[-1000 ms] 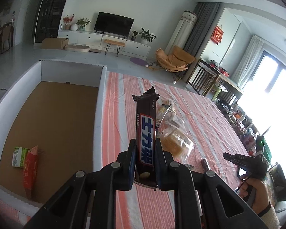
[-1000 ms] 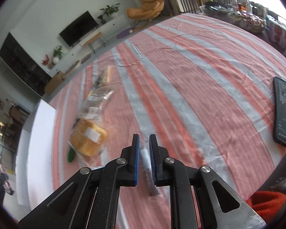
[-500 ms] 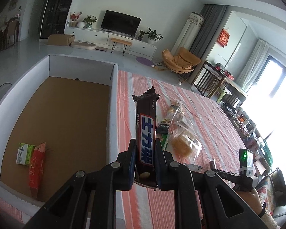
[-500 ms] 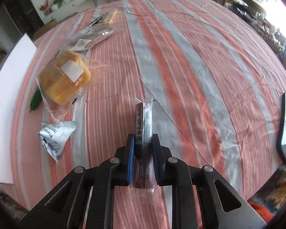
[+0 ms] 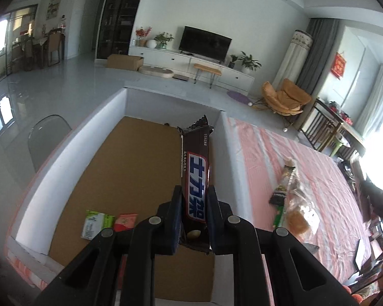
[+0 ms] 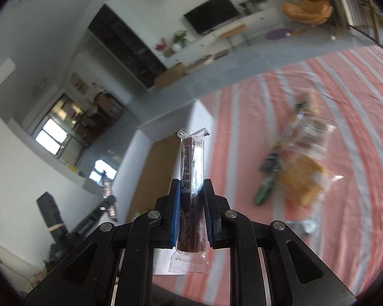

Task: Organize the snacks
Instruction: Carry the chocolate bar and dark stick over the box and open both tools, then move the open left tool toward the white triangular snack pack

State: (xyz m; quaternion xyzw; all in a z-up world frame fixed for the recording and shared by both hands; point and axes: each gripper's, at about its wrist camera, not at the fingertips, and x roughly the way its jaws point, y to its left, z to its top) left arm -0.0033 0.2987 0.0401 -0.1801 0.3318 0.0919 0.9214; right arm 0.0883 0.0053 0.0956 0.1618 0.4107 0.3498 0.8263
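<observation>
we clamp left gripper (image 5: 193,204) on dark brown chocolate bar (image 5: 195,176) | white cardboard box (image 5: 63,163) below jaws, for drop | right gripper (image 6: 190,204) pinches clear-wrapped dark snack stick (image 6: 191,178), box ahead, next in

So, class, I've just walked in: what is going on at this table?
A person is sorting snacks into a white box. The left gripper is shut on a dark chocolate bar over the box. The right gripper is shut on a clear-wrapped brown stick. More snacks lie on the striped tablecloth.
</observation>
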